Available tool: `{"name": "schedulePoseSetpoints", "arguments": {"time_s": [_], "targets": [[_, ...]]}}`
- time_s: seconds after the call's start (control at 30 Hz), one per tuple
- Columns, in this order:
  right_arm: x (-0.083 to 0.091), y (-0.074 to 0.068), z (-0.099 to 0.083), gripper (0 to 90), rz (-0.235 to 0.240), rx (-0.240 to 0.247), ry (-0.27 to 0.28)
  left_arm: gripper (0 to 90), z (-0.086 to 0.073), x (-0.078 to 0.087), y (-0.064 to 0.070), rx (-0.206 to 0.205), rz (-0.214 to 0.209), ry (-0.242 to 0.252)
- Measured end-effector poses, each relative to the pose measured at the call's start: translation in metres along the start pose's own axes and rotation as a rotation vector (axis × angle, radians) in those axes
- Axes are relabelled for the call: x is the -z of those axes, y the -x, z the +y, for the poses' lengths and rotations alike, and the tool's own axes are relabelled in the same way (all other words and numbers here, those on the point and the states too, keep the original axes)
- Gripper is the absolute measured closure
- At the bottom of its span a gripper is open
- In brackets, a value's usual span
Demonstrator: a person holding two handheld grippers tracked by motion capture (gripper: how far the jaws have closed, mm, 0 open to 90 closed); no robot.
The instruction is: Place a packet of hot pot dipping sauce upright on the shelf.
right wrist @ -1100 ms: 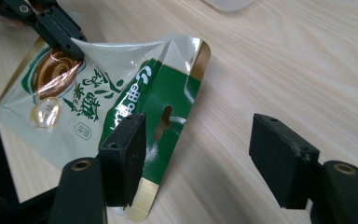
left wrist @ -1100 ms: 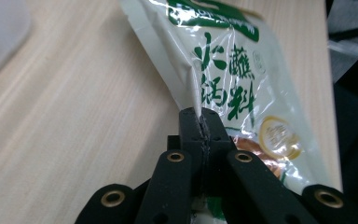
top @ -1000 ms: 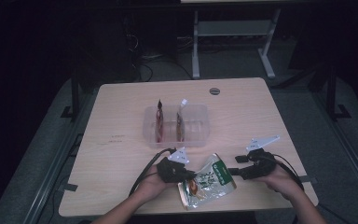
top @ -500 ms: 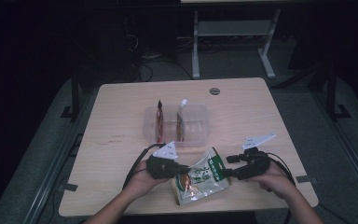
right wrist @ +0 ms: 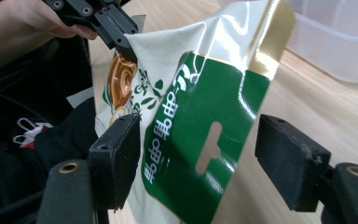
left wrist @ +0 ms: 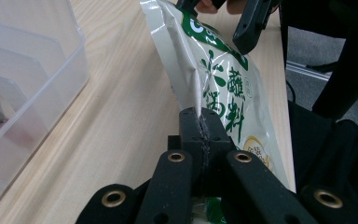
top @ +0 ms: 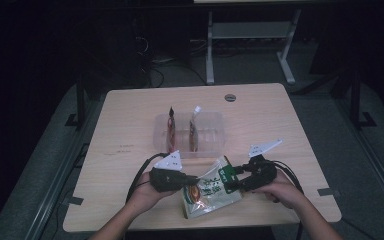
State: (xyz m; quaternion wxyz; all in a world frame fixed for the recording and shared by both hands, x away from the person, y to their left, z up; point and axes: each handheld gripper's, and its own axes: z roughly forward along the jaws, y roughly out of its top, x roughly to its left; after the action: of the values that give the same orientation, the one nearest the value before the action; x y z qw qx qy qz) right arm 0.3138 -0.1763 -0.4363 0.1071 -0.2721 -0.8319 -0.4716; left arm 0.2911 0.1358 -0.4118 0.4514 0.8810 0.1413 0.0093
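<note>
A cream and green snack pouch (top: 209,192) lies tilted near the table's front edge. My left gripper (top: 194,179) is shut on the pouch's side edge; in the left gripper view the jaws (left wrist: 199,117) pinch the seam of the pouch (left wrist: 219,79). My right gripper (top: 233,180) is open at the pouch's green top. In the right gripper view its two pads stand wide apart (right wrist: 200,156), with the green header and its hang hole (right wrist: 200,140) between them. The left gripper (right wrist: 114,25) also shows there, holding the pouch's far edge.
A clear plastic bin (top: 215,125) with dividers sits mid-table just behind the grippers, and two packets (top: 172,127) stand upright in it. Its wall (left wrist: 51,79) is close on the left gripper's left. A round grommet (top: 230,97) marks the table's far side.
Both grippers and the pouch have shifted a little to the left. The right gripper has come closer, so its open jaws now straddle the pouch's green top.
</note>
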Motion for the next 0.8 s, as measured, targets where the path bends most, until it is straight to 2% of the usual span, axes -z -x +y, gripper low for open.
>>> {"name": "schedulePoseSetpoints", "arguments": {"time_s": [0.3, 0.47, 0.6, 0.8], "targets": [[-0.023, 0.003, 0.006, 35.3, 0.089, 0.01, -0.051, 90.0, -0.004, 0.006, 0.005, 0.013, 0.026, 0.006], [-0.026, 0.003, 0.009, 45.6, 0.111, 0.015, -0.051, 90.0, -0.008, 0.01, 0.004, 0.029, 0.044, 0.013], [-0.025, 0.003, 0.011, 52.9, 0.111, 0.015, -0.037, 90.0, -0.01, 0.012, 0.001, 0.042, 0.053, 0.012], [-0.026, 0.003, 0.013, 59.0, 0.124, 0.018, -0.023, 90.0, -0.01, 0.014, 0.0, 0.049, 0.055, 0.025]]}}
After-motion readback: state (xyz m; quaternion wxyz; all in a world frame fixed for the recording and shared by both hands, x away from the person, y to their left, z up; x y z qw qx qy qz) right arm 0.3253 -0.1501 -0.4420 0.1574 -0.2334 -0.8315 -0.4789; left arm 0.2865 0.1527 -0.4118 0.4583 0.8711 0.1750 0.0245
